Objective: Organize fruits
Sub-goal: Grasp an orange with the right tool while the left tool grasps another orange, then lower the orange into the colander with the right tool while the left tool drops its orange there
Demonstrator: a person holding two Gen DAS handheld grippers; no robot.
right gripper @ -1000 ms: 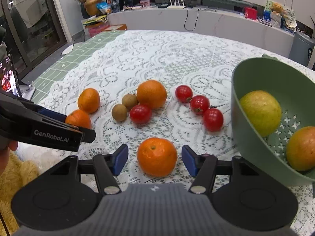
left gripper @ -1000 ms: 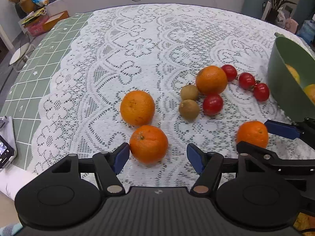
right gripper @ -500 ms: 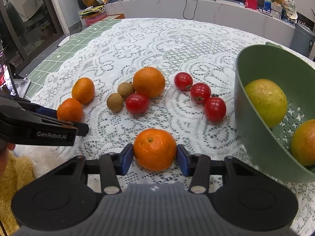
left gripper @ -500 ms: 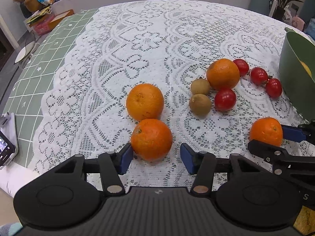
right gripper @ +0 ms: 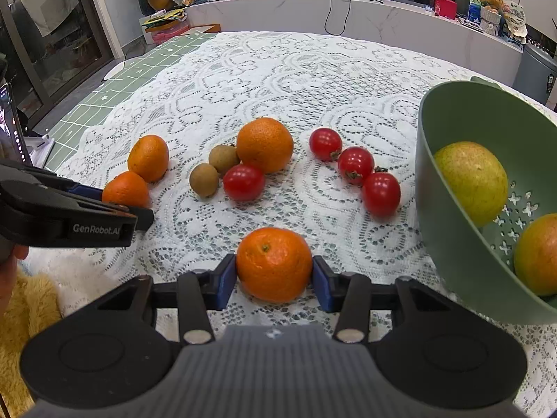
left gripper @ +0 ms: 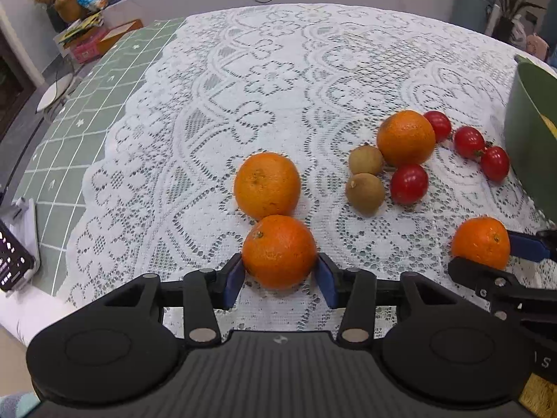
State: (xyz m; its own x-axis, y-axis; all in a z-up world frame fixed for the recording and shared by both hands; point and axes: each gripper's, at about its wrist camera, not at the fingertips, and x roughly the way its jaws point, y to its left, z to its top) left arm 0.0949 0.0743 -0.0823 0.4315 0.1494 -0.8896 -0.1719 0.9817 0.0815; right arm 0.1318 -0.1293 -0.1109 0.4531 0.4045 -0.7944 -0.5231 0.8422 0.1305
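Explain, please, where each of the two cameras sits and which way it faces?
Left wrist: on the left gripper, looking down its fingers, jaws closing on a mandarin; right gripper at right.
Right wrist: on the right gripper, clamping another mandarin; left gripper and a hand at left.
Shared: lace tablecloth, cherry tomatoes, green colander.

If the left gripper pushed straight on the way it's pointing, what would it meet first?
The left gripper, its jaws closing on an orange, would probably press that fruit into the lace tablecloth; just beyond sits a second orange.
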